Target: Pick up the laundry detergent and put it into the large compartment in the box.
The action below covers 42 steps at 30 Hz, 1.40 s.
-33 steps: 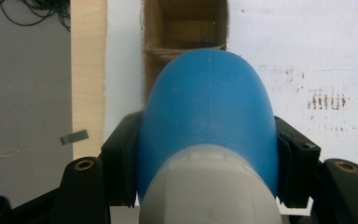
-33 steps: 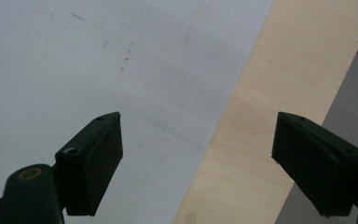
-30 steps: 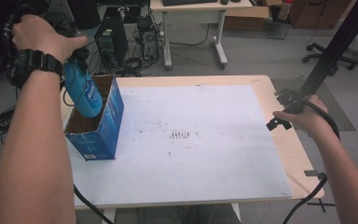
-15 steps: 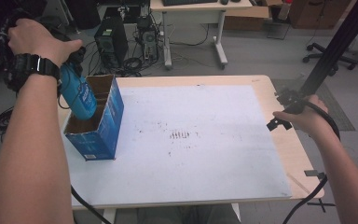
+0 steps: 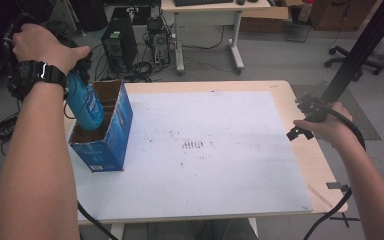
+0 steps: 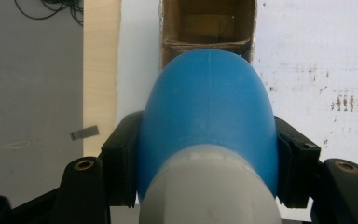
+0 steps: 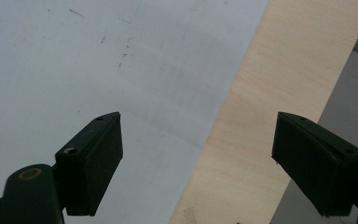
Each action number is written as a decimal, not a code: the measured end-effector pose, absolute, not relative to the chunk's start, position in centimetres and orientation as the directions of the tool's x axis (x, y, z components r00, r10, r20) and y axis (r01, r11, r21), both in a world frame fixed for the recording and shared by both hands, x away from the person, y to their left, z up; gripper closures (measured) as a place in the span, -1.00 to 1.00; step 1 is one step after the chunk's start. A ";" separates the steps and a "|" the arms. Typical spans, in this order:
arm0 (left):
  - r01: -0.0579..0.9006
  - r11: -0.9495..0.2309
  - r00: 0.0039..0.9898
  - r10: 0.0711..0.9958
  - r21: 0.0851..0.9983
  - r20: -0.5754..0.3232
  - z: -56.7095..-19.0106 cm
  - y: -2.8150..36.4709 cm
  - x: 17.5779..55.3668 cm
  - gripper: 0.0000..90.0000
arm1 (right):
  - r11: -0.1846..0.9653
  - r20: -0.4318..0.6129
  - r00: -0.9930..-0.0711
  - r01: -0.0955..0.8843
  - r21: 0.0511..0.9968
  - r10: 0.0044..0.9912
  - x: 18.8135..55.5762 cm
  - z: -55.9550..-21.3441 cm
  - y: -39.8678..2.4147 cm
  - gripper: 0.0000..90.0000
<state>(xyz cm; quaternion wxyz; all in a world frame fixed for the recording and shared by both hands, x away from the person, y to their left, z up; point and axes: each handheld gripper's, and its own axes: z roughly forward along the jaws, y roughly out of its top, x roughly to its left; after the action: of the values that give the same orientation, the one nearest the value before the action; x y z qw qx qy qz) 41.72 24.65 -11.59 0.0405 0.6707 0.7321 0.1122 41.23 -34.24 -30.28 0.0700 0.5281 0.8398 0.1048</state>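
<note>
A blue bottle (image 5: 86,105) with a grey cap end hangs tilted, its lower part inside an open blue cardboard box (image 5: 111,135) at the table's left edge. My left gripper (image 5: 76,80), mostly hidden under the hand, is shut on the bottle's upper part. In the left gripper view the bottle (image 6: 209,107) sits clamped between both pads of the left gripper (image 6: 209,163), above the box's brown inside (image 6: 207,23). My right gripper (image 5: 300,119) rests at the table's right edge. In its own view the right gripper (image 7: 198,158) stands wide open with nothing between its jaws.
A white sheet (image 5: 205,165) covers most of the wooden table (image 5: 320,170). A black slanted pole (image 5: 360,50) rises just beyond the right hand. Computer towers (image 5: 115,40), cables and a desk stand on the floor behind the table.
The left hand and the bottle have shifted slightly to the left, and the bottle sits a touch lower in the box. The right hand has kept still.
</note>
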 end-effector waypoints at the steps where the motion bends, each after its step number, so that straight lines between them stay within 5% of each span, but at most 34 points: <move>1: 0.973 0.073 -0.094 0.991 0.218 0.091 -11.7 24.6 41.8 -0.17 | 0.421 -0.007 -0.433 0.872 0.250 0.901 41.2 -30.3 -34.2 -0.64; 42: 0.986 0.070 -0.084 0.992 0.150 0.089 -16.0 25.1 42.5 -0.17 | 0.421 -0.014 -0.431 0.874 0.242 0.902 41.1 -30.5 -34.3 -0.64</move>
<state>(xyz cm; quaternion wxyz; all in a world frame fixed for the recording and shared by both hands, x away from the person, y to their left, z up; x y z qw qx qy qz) 42.52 25.12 -16.04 0.0185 0.6765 0.7312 0.0858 41.11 -34.25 -30.46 0.0706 0.5287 0.8400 0.0994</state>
